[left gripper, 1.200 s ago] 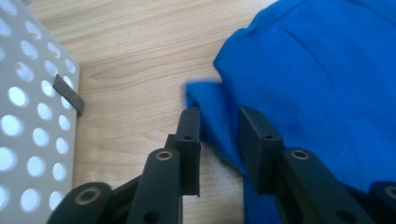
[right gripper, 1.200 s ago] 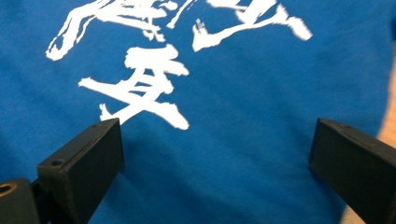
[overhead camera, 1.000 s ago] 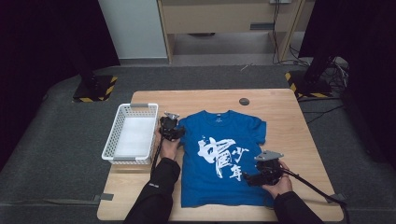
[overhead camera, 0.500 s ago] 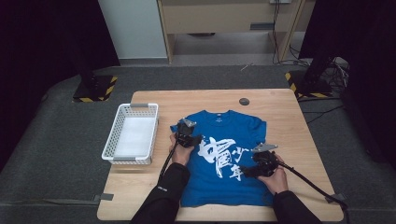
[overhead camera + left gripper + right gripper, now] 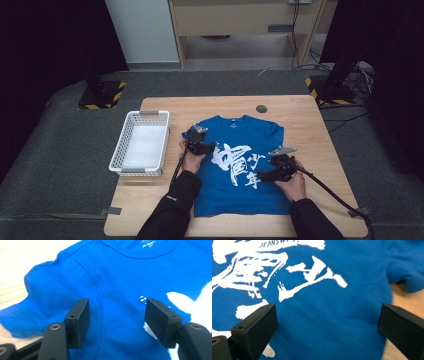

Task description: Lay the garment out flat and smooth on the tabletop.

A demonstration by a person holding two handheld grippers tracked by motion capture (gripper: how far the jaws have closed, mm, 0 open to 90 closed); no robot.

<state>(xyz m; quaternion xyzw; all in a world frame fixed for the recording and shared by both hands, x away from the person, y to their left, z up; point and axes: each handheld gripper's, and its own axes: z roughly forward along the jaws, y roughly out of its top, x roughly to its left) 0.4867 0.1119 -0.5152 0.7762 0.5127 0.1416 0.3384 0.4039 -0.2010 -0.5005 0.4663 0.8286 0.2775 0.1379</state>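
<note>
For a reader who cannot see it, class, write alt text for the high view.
A blue T-shirt with white print lies flat on a wooden table. A person's left tongs and right tongs hover open over it; a white basket sits beside it.

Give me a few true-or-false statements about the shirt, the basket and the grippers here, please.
1. The shirt lies flat on the table. True.
2. The left gripper is shut on a sleeve. False: its jaws stand open above the shirt's shoulder.
3. The basket holds the shirt. False: the shirt lies beside it.
4. The right gripper is open over the shirt. True.
5. The shirt is red. False: it is blue with white print.
</note>
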